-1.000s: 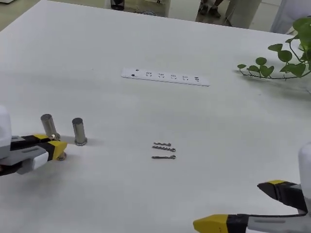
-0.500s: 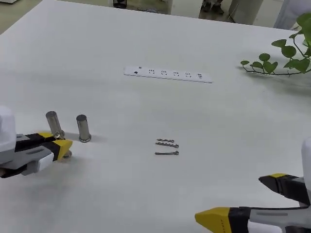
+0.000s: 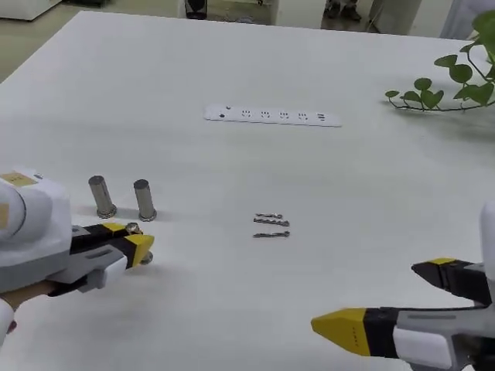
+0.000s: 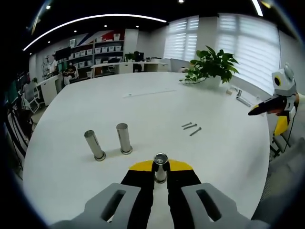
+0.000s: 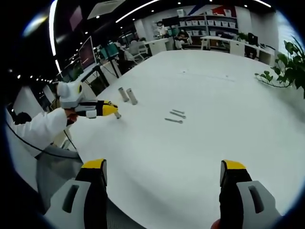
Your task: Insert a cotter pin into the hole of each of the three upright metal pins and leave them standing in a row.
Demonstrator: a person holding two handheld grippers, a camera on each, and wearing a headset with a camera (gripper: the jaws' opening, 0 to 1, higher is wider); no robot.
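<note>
There are three pins. One pin (image 3: 101,197) and a second pin (image 3: 145,200) are standing up side by side near the left edge of the table (image 3: 348,178). They are close but not touching. The left gripper (image 3: 130,236) is pinching the third pin (image 4: 160,166) between its two yellow tips, just in front of the other two. That pin is pointing straight up. I cannot tell if its foot is touching the table.

There are three cotter pins (image 3: 271,225). They are lying close together in the middle of the table, well apart from the pins.

The right gripper (image 5: 164,166) is hanging by the near edge with its jaws spread wide, and it is holding nothing.

A long white strip (image 3: 271,116) with sockets is lying farther back, toward the far edge. A green plant (image 3: 456,73) is hanging its leaves over the far right corner. In the right gripper view, a white sleeve (image 5: 43,126) is reaching in behind the left gripper.
</note>
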